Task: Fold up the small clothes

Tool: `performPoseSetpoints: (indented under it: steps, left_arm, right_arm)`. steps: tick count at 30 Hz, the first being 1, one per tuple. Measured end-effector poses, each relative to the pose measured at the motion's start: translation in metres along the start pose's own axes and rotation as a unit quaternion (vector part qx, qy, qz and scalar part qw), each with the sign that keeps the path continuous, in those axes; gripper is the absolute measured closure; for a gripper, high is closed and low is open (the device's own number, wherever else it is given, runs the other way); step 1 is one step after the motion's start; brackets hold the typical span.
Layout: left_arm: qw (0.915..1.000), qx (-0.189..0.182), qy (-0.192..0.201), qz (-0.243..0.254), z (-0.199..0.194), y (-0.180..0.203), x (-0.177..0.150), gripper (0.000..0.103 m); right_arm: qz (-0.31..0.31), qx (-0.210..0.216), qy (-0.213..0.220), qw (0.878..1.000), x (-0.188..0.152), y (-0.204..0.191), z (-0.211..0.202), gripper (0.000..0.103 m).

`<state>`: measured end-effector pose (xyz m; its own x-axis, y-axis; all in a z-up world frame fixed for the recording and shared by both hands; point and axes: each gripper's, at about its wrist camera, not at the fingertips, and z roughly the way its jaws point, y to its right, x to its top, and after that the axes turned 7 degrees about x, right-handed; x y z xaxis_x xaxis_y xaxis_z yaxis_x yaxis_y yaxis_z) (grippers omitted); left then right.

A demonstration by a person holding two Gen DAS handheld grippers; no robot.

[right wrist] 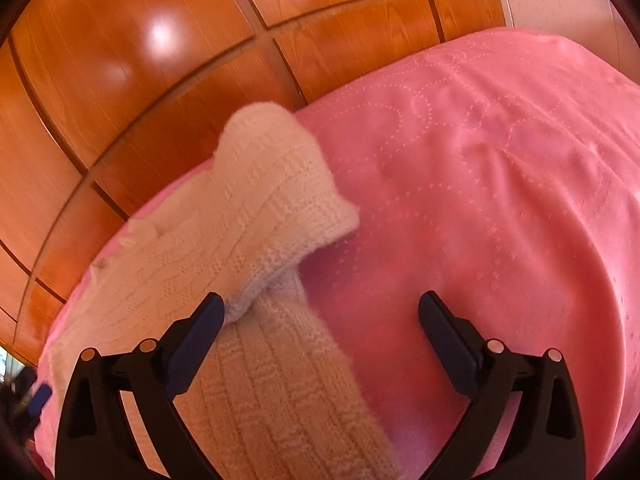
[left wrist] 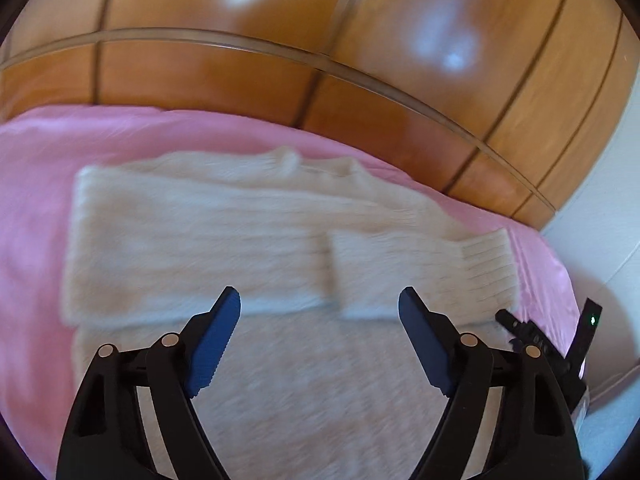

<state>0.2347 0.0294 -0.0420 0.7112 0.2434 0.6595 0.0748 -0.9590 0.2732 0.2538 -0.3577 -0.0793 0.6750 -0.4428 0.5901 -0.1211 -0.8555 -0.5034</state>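
A cream knitted sweater (left wrist: 224, 240) lies flat on a pink bedspread (left wrist: 36, 184), with both sleeves folded across its chest. My left gripper (left wrist: 320, 312) hovers above the sweater's lower body, jaws wide apart, nothing between the blue pads (left wrist: 216, 344). In the right wrist view the same sweater (right wrist: 248, 216) fills the left side, one folded edge raised. My right gripper (right wrist: 320, 316) stands open over the sweater's right edge and the pink bedspread (right wrist: 500, 200); its left fingertip (right wrist: 208, 320) is close to the knit, and the jaws clamp nothing. The other gripper (left wrist: 552, 348) shows at the left wrist view's right edge.
A glossy wooden panelled wall or wardrobe (left wrist: 280, 60) rises right behind the bed's far edge. A white wall (left wrist: 608, 220) stands at the right. The pink quilted cover stretches bare to the right of the sweater in the right wrist view.
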Motion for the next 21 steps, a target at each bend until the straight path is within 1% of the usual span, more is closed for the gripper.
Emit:
performPoseSetpoints:
  steps: [2, 3, 4, 5, 6, 7, 8, 10, 11, 13, 14, 16, 17, 19, 20, 21]
  left_arm:
    - [0.9995, -0.001, -0.026, 0.017, 0.026, 0.016, 0.009, 0.030]
    - [0.9991, 0.000, -0.037, 0.018, 0.036, 0.019, 0.012, 0.031]
    - [0.9984, 0.004, -0.056, 0.008, 0.052, 0.022, 0.015, 0.037]
    - [0.9972, -0.001, -0.074, -0.009, 0.065, 0.022, 0.017, 0.055]
    - [0.9961, -0.006, -0.085, -0.022, 0.073, 0.020, 0.018, 0.062]
    - [0.9950, -0.006, -0.093, -0.035, 0.079, 0.019, 0.019, 0.073]
    - [0.9946, -0.004, -0.094, -0.044, 0.081, 0.019, 0.020, 0.081]
    - [0.9950, -0.020, -0.088, -0.044, 0.079, 0.025, 0.024, 0.092]
    - [0.9958, -0.025, -0.078, -0.041, 0.074, 0.026, 0.028, 0.093]
    - [0.9975, -0.047, -0.035, -0.039, 0.053, 0.024, 0.039, 0.094]
    - [0.9981, -0.048, -0.015, -0.037, 0.041, 0.020, 0.045, 0.094]
    - [0.9983, -0.040, 0.012, -0.041, 0.026, 0.009, 0.052, 0.094]
    - [0.9982, -0.038, 0.016, -0.045, 0.022, 0.006, 0.054, 0.094]
    - [0.9979, -0.022, 0.022, -0.056, 0.017, -0.014, 0.055, 0.094]
    - [0.9978, -0.010, 0.026, -0.061, 0.017, -0.022, 0.055, 0.099]
    - [0.9973, 0.011, 0.031, -0.065, 0.019, -0.035, 0.052, 0.102]
  right_arm:
    - [0.010, 0.013, 0.009, 1.000, -0.004, 0.003, 0.000, 0.005]
    - [0.023, 0.026, 0.019, 0.999, -0.004, 0.009, -0.003, 0.005]
    - [0.031, 0.034, 0.027, 0.999, -0.005, 0.012, -0.006, 0.005]
    - [0.042, 0.039, 0.038, 0.998, -0.006, 0.018, -0.011, 0.005]
    - [0.051, 0.041, 0.047, 0.997, -0.007, 0.020, -0.015, 0.006]
    - [0.056, 0.043, 0.052, 0.996, -0.012, 0.022, -0.020, 0.006]
    - [0.063, 0.042, 0.058, 0.995, -0.012, 0.025, -0.022, 0.006]
    - [0.064, 0.039, 0.061, 0.995, -0.007, 0.019, -0.023, 0.006]
    - [0.063, 0.038, 0.062, 0.995, -0.007, 0.017, -0.024, 0.006]
    - [0.063, 0.037, 0.060, 0.995, -0.007, 0.017, -0.024, 0.006]
    - [0.064, 0.037, 0.060, 0.995, -0.008, 0.018, -0.024, 0.006]
    - [0.065, 0.038, 0.060, 0.995, -0.008, 0.019, -0.023, 0.006]
    - [0.065, 0.037, 0.060, 0.995, -0.007, 0.019, -0.023, 0.006]
    - [0.063, 0.035, 0.059, 0.996, -0.008, 0.019, -0.022, 0.006]
    - [0.062, 0.034, 0.058, 0.996, -0.008, 0.018, -0.022, 0.006]
    - [0.060, 0.031, 0.056, 0.996, -0.007, 0.018, -0.021, 0.005]
